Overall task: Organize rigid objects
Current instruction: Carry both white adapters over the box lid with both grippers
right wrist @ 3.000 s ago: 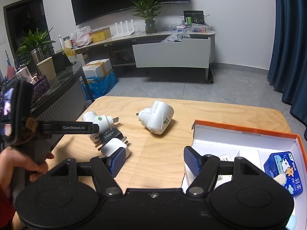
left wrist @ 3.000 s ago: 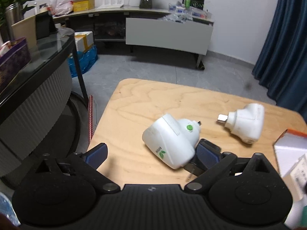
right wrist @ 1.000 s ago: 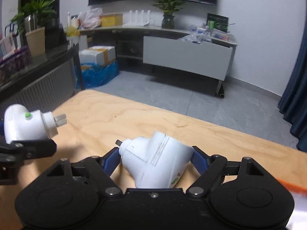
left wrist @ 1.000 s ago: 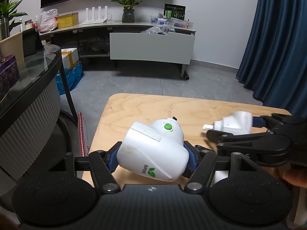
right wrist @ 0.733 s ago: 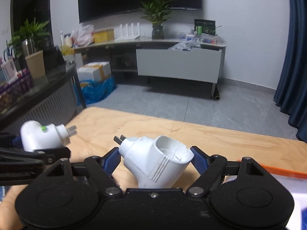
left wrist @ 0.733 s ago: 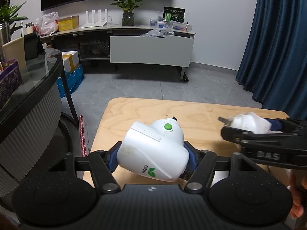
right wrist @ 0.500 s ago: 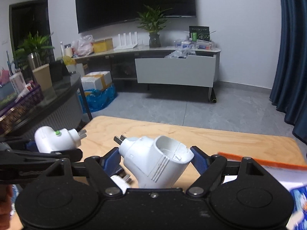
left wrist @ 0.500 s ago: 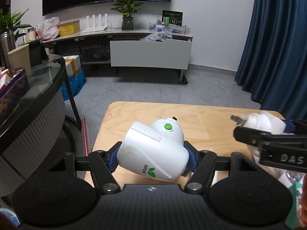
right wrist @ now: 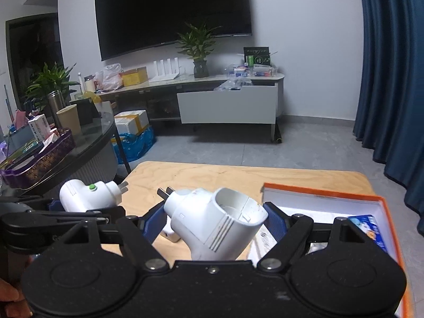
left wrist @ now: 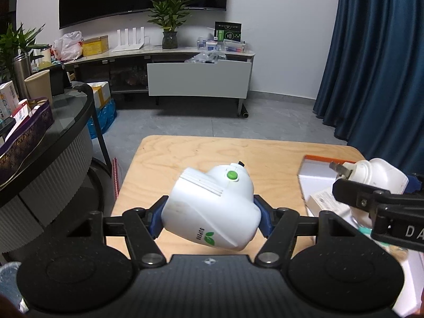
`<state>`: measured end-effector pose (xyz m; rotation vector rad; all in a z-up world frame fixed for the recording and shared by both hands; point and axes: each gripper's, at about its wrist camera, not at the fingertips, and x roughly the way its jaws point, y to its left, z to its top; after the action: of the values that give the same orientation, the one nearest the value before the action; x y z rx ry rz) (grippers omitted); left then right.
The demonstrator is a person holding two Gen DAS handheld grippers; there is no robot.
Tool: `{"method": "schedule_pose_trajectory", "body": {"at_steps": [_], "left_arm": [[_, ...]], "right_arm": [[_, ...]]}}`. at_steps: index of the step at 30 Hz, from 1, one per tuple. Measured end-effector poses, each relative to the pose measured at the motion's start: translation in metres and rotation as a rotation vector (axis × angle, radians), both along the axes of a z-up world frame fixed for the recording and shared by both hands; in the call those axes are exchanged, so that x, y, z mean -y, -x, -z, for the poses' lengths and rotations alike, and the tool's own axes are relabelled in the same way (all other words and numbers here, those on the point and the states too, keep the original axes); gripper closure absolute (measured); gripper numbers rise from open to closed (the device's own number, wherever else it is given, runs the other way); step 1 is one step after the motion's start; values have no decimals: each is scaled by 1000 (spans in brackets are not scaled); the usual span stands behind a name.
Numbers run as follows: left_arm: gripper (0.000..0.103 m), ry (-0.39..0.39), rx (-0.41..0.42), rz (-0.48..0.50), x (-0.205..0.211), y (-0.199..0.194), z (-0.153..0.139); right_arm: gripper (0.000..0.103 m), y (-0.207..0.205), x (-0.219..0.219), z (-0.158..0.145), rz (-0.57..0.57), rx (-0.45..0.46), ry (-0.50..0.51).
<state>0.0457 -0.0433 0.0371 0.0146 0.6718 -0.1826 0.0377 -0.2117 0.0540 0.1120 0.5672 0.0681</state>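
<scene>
Wooden table (left wrist: 185, 153) scene: both plug-in devices were lifted, neither yet boxed
Left gripper (left wrist: 209, 218) clamped the green-button device (left wrist: 212, 206); right gripper (right wrist: 216, 222) clamped the open-topped device (right wrist: 214, 220); orange-edged box (right wrist: 344, 198) waited at 3 o'clock

L tool (left wrist: 209, 216) & R tool (right wrist: 216, 222) both clamped on loads, held level, side by side.

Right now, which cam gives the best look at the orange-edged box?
Right wrist view: the orange-edged box shows its far rim, right wall and white interior with a blue packet. The left wrist view catches only its near-left corner; the right gripper covers the rest.
</scene>
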Motion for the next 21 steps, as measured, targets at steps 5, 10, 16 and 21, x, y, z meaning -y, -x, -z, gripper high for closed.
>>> {"method": "schedule_pose_trajectory", "body": {"at_steps": [5,10,16,21], "left_arm": [[36,15,-3,6,4,16,-4],[36,17,7,19,10,30,-10],[36,26,15,21,14,39,-12],[36,21,17,39,20,48,-12]], "right_arm": [[9,23,8,-6,13,8,1],[9,46,16,-11,28,19,8],[9,64,26,-14,47,20,20],[9,75,34,-12,67,20,10]]}}
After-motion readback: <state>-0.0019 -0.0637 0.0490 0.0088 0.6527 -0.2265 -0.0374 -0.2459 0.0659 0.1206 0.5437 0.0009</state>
